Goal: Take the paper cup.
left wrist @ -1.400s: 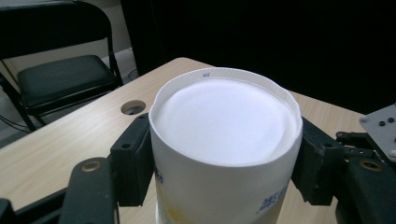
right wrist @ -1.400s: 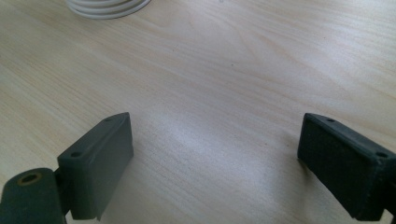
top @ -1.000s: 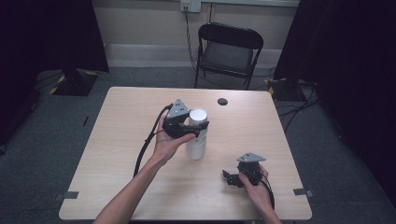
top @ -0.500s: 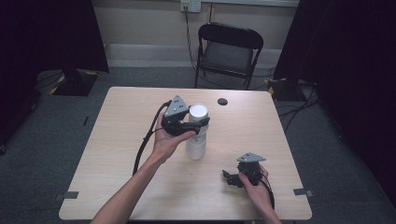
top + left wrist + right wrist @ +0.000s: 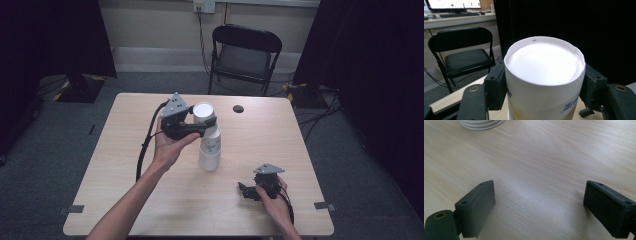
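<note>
A stack of white paper cups [image 5: 210, 152] stands upside down near the middle of the table [image 5: 120, 150]. My left gripper [image 5: 202, 123] is shut on the top cup [image 5: 204, 112], which sits raised and slightly tilted over the cups below. In the left gripper view that cup [image 5: 544, 75] has its flat base up, with a black pad pressing each side, and my left gripper [image 5: 544, 87] is closed around it. My right gripper [image 5: 246, 190] rests low at the table's front right, open. In the right gripper view my right gripper [image 5: 539, 207] has bare wood between its pads, and the stack's rim [image 5: 481, 123] lies ahead.
A small black round object [image 5: 238, 108] lies at the table's far side. A black folding chair [image 5: 245, 50] stands behind the table. Cables run over the floor to the right [image 5: 320, 115]. Bare wood stretches along the table's left and front.
My left hand has risen and shifted a little left, taking the top cup up off the stack. The right hand has stayed where it was.
</note>
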A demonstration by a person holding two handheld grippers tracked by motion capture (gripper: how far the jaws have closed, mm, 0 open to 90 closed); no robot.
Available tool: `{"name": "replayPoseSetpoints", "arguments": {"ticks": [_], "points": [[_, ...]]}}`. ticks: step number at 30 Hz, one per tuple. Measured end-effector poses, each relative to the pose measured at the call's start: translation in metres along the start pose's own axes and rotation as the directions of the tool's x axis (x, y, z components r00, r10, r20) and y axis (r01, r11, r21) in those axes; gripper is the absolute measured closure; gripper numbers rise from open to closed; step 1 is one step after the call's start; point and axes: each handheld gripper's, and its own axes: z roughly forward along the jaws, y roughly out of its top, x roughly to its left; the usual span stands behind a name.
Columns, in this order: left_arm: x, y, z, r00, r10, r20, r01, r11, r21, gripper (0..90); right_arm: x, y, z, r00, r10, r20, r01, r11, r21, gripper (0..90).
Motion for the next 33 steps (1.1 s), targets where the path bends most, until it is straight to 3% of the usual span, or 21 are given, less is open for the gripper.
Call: {"name": "replayPoseSetpoints", "arguments": {"ticks": [7, 8, 12, 18, 21, 22, 25, 30, 33], "points": [[0.009, -0.003, -0.023, 0.9998, -0.02, 0.0, 0.02, 0.9998, -0.005, 34.9, 0.0, 0.0, 0.0, 1.0, 0.0, 0.0, 0.0, 1.0, 0.0, 10.1], [0.011, -0.009, -0.031, 0.9998, -0.009, -0.019, 0.009, 1.0, 0.005, 35.0, 0.0, 0.0, 0.0, 1.0, 0.0, 0.0, 0.0, 1.0, 0.0, 10.1], [0.016, -0.02, -0.046, 0.9989, -0.042, -0.021, 0.042, 0.9991, 0.006, 35.0, 0.0, 0.0, 0.0, 1.0, 0.0, 0.0, 0.0, 1.0, 0.0, 10.1], [0.019, -0.035, -0.062, 0.9987, -0.052, 0.0, 0.051, 0.9981, 0.035, 34.9, 0.001, 0.0, 0.0, 0.9999, 0.007, 0.009, -0.007, 1.0, 0.0, 10.1], [0.018, -0.04, -0.066, 0.9984, -0.056, 0.0, 0.056, 0.9976, 0.041, 34.9, 0.001, 0.0, 0.0, 0.9999, 0.009, 0.012, -0.009, 1.0, -0.001, 10.2], [0.016, -0.044, -0.069, 0.9968, -0.079, 0.014, 0.078, 0.9961, 0.042, 34.9, 0.001, 0.0, -0.001, 0.9999, 0.014, 0.005, -0.014, 1.0, -0.001, 10.6], [0.014, -0.05, -0.073, 0.995, -0.094, 0.033, 0.093, 0.9949, 0.038, 35.0, 0.001, 0.0, -0.001, 0.9998, 0.017, 0.003, -0.017, 1.0, -0.002, 10.8], [0.007, -0.069, -0.078, 0.9924, -0.119, 0.03, 0.117, 0.9913, 0.06, 35.2, 0.003, 0.0, -0.005, 0.9993, 0.015, -0.036, -0.015, 1.0, -0.022, 14.2], [0.002, -0.077, -0.08, 0.9932, -0.111, 0.033, 0.109, 0.9913, 0.074, 35.2, 0.007, 0.002, -0.009, 0.9992, 0.004, -0.04, -0.005, 0.999, -0.032, 16.7]]}}
